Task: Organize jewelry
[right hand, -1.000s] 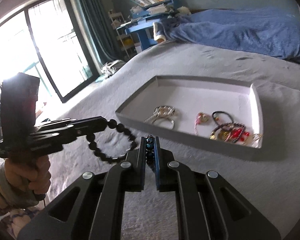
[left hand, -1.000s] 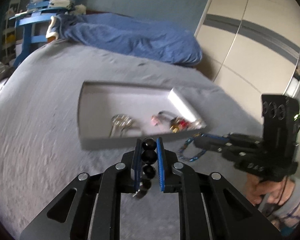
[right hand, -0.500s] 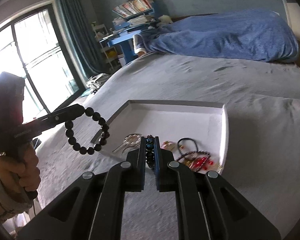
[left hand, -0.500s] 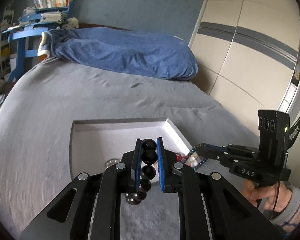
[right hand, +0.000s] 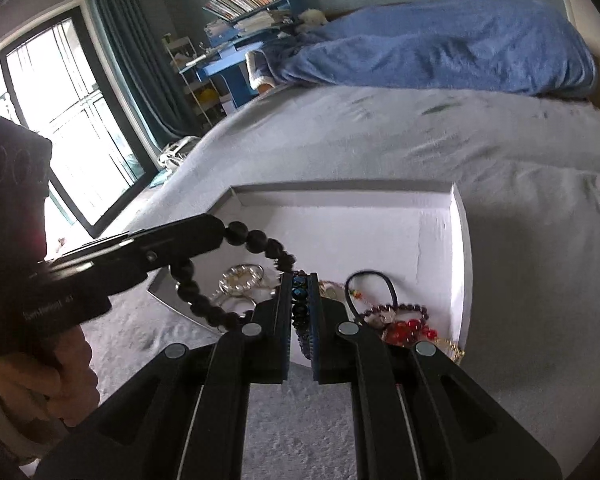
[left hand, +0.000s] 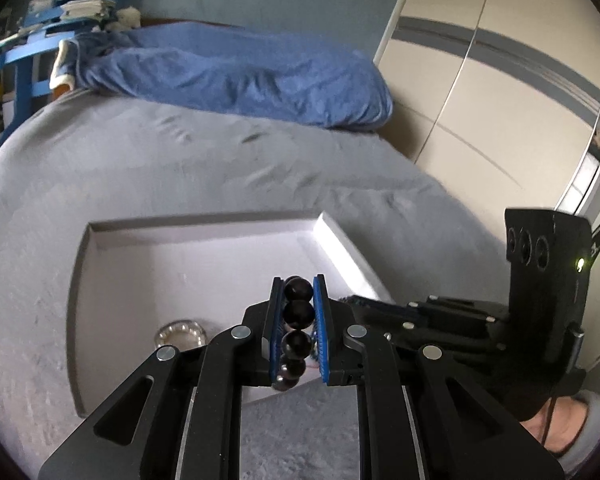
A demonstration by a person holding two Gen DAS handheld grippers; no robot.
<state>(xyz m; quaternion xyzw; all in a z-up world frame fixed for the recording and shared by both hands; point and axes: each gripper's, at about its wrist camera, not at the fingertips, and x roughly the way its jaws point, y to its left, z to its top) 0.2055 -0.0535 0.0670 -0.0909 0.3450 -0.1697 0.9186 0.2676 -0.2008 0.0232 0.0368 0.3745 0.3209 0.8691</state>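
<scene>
Nearest the left wrist camera, the left gripper (left hand: pixel 299 292) is clamped on a black bead bracelet (left hand: pixel 299 311), its blue pads pressing the large round beads from both sides while the rest of the strand hangs below. In the right wrist view the same bracelet loops down from that gripper over the near left corner of the tray. The right gripper (right hand: pixel 300 286) is closed tight on a dark blue bead bracelet (right hand: pixel 300 300), whose small faceted beads run down between the pads. Both grippers hover at the near edge of a shallow white tray (right hand: pixel 458 240) that lies flat on a grey bed cover (right hand: pixel 380 148).

Inside the tray, a clear bead bracelet (right hand: pixel 242 278) rests near the left side. Toward the right wall lie a black cord loop (right hand: pixel 374 284), a dark purple bead strand (right hand: pixel 404 308) and red beads (right hand: pixel 412 326), bunched together and touching.

Beyond the tray the grey cover stretches wide, faintly creased. At the bed's far end a blue blanket (left hand: pixel 236 72) lies heaped. Behind it stands a blue shelf (right hand: pixel 236 60) stacked with books and papers. Pale wardrobe doors (left hand: pixel 500 80) line the right; a bright window with dark curtains (right hand: pixel 72 128) fills the left.
</scene>
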